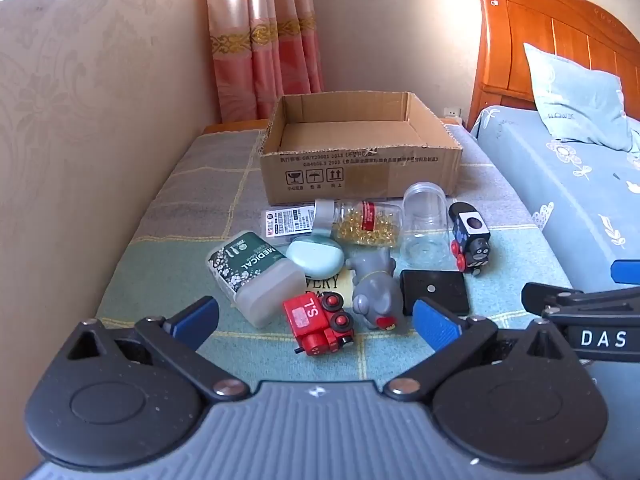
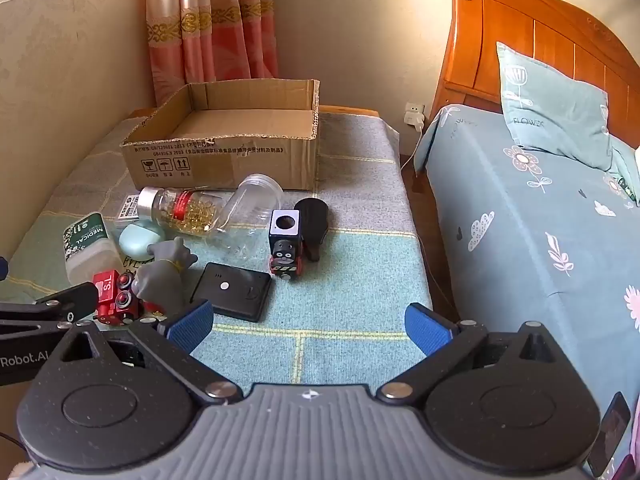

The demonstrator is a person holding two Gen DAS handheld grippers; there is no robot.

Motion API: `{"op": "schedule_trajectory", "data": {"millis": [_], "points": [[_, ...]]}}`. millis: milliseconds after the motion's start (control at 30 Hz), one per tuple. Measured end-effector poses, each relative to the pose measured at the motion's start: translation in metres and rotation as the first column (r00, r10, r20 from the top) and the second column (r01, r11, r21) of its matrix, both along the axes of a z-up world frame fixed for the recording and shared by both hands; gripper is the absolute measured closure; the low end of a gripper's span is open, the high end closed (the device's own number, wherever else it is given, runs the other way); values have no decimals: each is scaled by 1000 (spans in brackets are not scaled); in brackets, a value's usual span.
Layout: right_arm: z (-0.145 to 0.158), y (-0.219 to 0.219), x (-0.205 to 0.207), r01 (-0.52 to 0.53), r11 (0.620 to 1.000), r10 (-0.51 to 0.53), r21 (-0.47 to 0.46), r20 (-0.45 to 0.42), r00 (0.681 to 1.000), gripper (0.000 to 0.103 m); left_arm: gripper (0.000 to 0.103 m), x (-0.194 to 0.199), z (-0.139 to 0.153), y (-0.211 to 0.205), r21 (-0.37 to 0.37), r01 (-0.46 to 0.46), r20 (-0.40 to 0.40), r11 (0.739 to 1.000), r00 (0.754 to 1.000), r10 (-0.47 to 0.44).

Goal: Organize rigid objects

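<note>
Fingers (image 1: pixel 196 318) on both units stood wide open, nothing held. Left gripper (image 1: pixel 316 320) sat just above the red train (image 1: pixel 318 326), its long axis running diagonally; right gripper (image 2: pixel 308 326) was farther off. Cardboard box (image 1: pixel 360 176) sat empty behind, on the table (image 1: pixel 168 264).

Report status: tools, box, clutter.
Left tool open, over red train. Right tool open, nothing between pads. Box empty, toys and bottles lie loose in front. Nothing in the way.

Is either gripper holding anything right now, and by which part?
Nothing is held. The left gripper and right gripper both hang open above the table.
</note>
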State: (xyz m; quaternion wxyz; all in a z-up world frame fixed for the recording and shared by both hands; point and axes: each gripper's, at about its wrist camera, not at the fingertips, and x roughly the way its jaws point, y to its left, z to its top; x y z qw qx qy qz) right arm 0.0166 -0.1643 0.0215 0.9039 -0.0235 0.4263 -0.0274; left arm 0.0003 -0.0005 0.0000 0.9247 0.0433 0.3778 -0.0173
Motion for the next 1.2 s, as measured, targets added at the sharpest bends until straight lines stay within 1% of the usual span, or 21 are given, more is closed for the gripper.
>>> {"op": "schedule_trajectory", "data": {"millis": [33,200,233,300,333,400,700,1200], "points": [[-1,0,0,0,1000,-1,6,11,1000,0,1,0,0,1,-27,2,6,1000,1000,-2],[-2,1,4,-6,1000,6,0,8,1000,0,1,-1,2,0,-16,-3,11,1000,1000,3],[3,1,-2,-7,1000,7,-2,25,1000,0,1,-1,2,-1,-12,-4,12,1000,1000,4],[4,1,-5,-10,1000,10,-9,25,1000,0,1,-2,3,-4,-5,-5,13,1000,1000,5],[3,5,-5,-9,1000,10,-15,22,1000,0,1,-3,-2,3,-36,0,7,999,1000,1],[3,6,-2,-7,1000,7,-13,8,1000,0,1,-4,-2,4,-34,-3,5,999,1000,3],[2,5,-4,-12,1000,12,-11,2,1000,0,1,-5,1,4,-14,-8,-7,1000,1000,8],[2,5,-4,-13,1000,13,-16,0,1000,0,1,-5,3,4,-25,-9,-14,1000,1000,9]]}}
